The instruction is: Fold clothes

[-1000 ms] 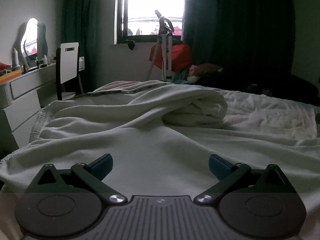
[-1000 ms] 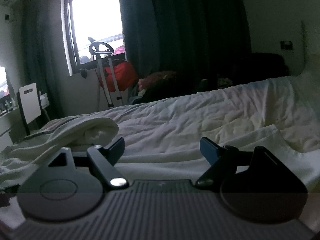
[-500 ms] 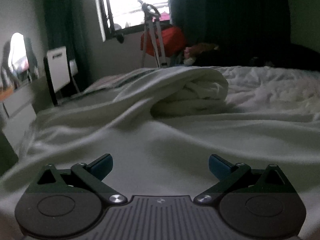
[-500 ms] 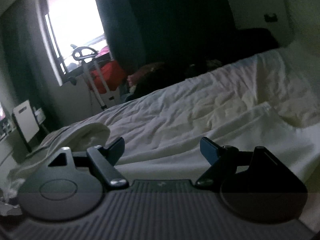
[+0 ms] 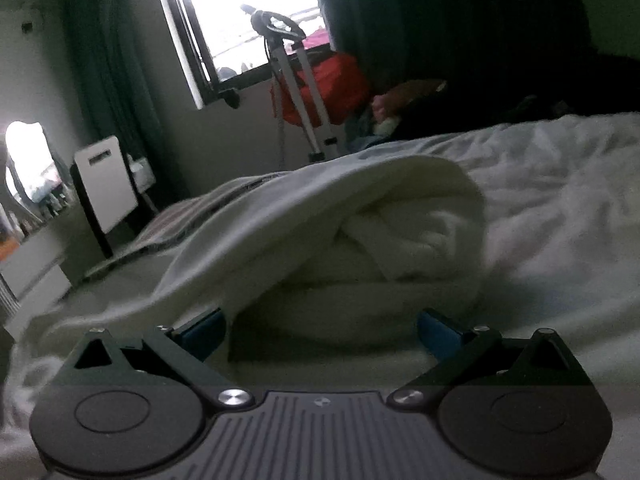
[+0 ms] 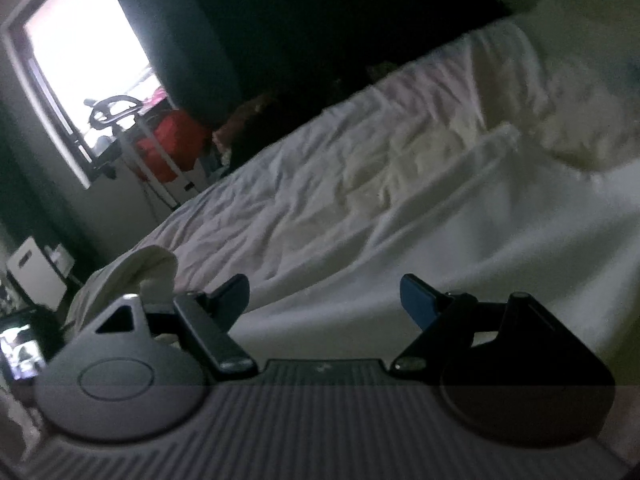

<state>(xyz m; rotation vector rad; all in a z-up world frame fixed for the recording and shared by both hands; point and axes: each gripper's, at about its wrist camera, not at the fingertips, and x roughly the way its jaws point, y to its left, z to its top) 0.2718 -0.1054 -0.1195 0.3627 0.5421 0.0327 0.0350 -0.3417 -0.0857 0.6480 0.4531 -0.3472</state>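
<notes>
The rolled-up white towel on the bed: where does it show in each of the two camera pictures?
Left wrist view: rolled white towel fills the centre, just beyond the open fingers.
Right wrist view: same towel at lower left, small, behind the left finger.
Shared landmark: red bag beneath the window.

Your left wrist view sits low on the bed (image 5: 560, 184), close behind the rolled white fabric (image 5: 360, 232), facing the window (image 5: 244, 16). Your right wrist view is rolled sideways, further right, sharing that window (image 6: 84, 64) and fabric (image 6: 148, 268).
</notes>
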